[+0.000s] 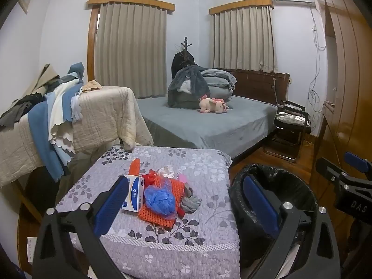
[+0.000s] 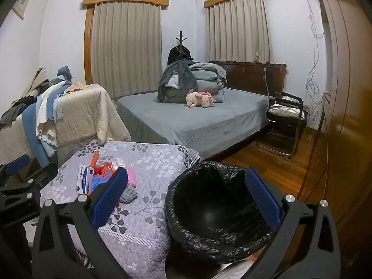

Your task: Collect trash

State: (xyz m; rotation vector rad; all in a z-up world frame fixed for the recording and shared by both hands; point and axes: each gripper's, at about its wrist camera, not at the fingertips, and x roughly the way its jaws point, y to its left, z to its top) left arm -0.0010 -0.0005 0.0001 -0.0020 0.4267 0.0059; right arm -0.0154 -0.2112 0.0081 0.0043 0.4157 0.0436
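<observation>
A small pile of trash lies on a grey floral quilted stool (image 1: 204,162): a white-and-blue box (image 1: 133,194), a blue plastic net (image 1: 160,200) on an orange mesh (image 1: 158,218), a grey rag (image 1: 190,203), white crumpled paper (image 1: 166,171) and a pink piece (image 2: 131,176). My left gripper (image 1: 184,179) hovers open just short of the pile, holding nothing. A bin with a black liner (image 2: 216,209) stands right of the stool. My right gripper (image 2: 186,171) is open and empty above the bin's near rim.
Left of the stool, a beige-covered table (image 1: 104,114) carries draped blue and white cloths. Behind is a bed (image 1: 204,121) with folded bedding and a pink plush toy. A black chair (image 1: 290,125) and wooden wardrobe (image 2: 344,93) line the right side over wooden floor.
</observation>
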